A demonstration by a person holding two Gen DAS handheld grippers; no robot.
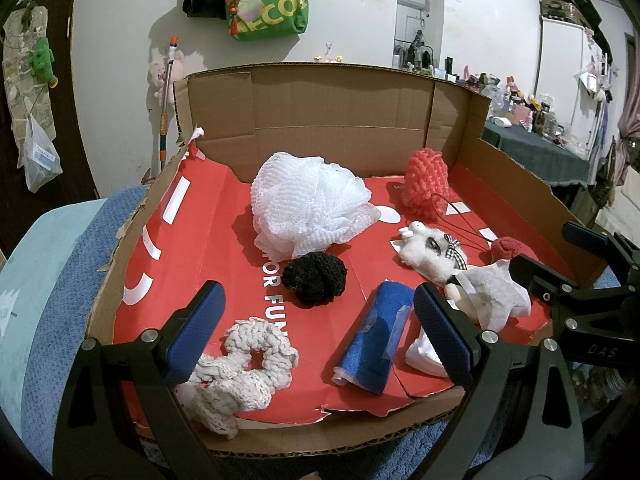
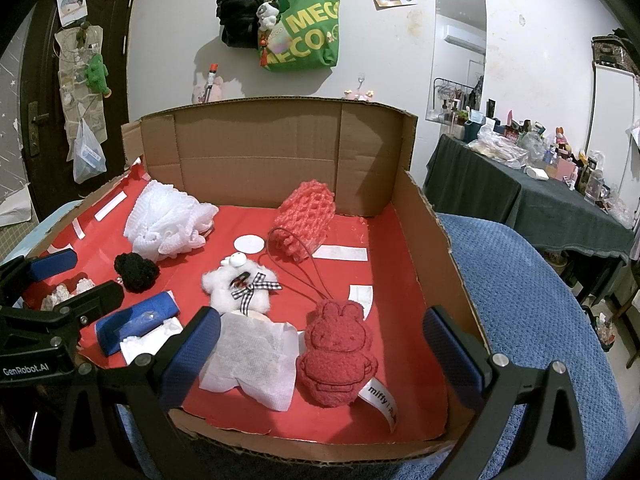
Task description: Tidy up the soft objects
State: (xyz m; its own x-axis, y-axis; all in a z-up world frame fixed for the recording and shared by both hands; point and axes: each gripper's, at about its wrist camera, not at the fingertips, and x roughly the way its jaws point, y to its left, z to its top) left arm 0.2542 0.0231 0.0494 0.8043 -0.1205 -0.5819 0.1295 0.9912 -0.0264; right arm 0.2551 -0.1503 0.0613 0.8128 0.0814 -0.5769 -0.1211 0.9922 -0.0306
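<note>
A cardboard box (image 1: 340,100) with a red floor holds soft things. In the left wrist view I see a white mesh pouf (image 1: 308,204), a black scrunchie (image 1: 315,278), a cream scrunchie (image 1: 244,372), a blue cloth roll (image 1: 376,338) and a coral knit pouch (image 1: 426,182). My left gripper (image 1: 320,336) is open above the box's near edge, empty. In the right wrist view a red bunny plush (image 2: 338,354), a white tissue (image 2: 252,360) and a white fluffy toy (image 2: 240,284) lie ahead. My right gripper (image 2: 322,360) is open over them, holding nothing.
The box rests on a blue towel (image 2: 532,320). A dark-clothed table (image 2: 532,196) crowded with small items stands to the right. Bags (image 2: 300,36) hang on the wall behind. A door (image 2: 52,92) is at the left.
</note>
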